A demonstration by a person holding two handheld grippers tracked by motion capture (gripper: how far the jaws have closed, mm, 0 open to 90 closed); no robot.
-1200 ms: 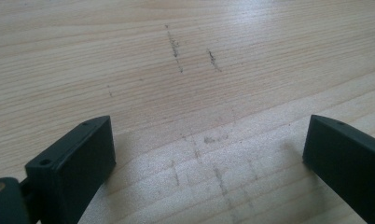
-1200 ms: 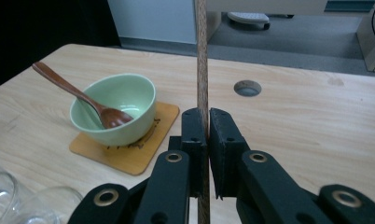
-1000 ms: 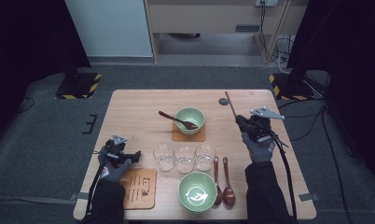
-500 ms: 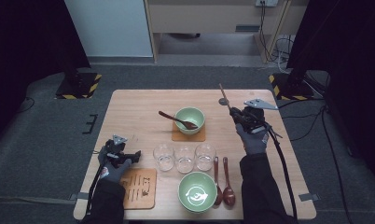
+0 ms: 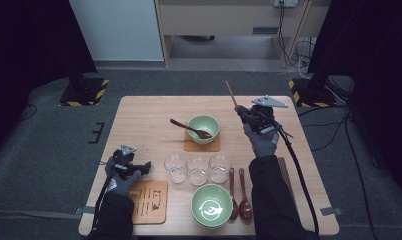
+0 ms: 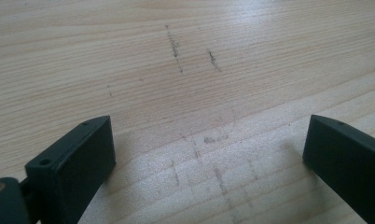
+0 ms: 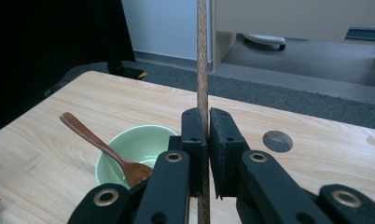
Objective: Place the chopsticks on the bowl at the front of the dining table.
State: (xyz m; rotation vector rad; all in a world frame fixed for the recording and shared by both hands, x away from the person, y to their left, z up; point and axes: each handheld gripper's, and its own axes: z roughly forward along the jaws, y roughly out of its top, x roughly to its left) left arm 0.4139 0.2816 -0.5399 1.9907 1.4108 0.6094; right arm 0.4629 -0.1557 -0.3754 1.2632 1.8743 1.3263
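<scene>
So the chopstick (image 7: 202, 70) is pinched between the jaws of the right gripper (image 5: 245, 114), held up off the table (image 5: 144, 125) and sticking up and away past the far edge, with the grip sitting low on the stick so most of the length pokes out above the jaws. In the right gripper view it runs straight up the middle, clamped tight with no gap showing, and a short tail hangs below. The far bowl (image 5: 203, 127) with its spoon (image 5: 189, 128) is just to the left of the gripper, resting on a coaster (image 5: 202, 146). My read is the stick is headed for that bowl or a spot beside it, so I'd keep the squeeze firm, since a thin round stick likes to swivel in flat jaws, and bring the long end down slowly so it doesn't clip the spoon handle or the bowl rim. Lower it nearly flat before letting go, otherwise it'll roll. The three glasses (image 5: 198, 169) sit nearer the person, so swing clear of them. The left gripper (image 5: 130, 167) rests at the near left with jaws wide apart and nothing between them, just beside a board (image 5: 149, 201). The near bowl (image 5: 211, 205) and two spoons (image 5: 239, 194) are well out of the way.
</scene>
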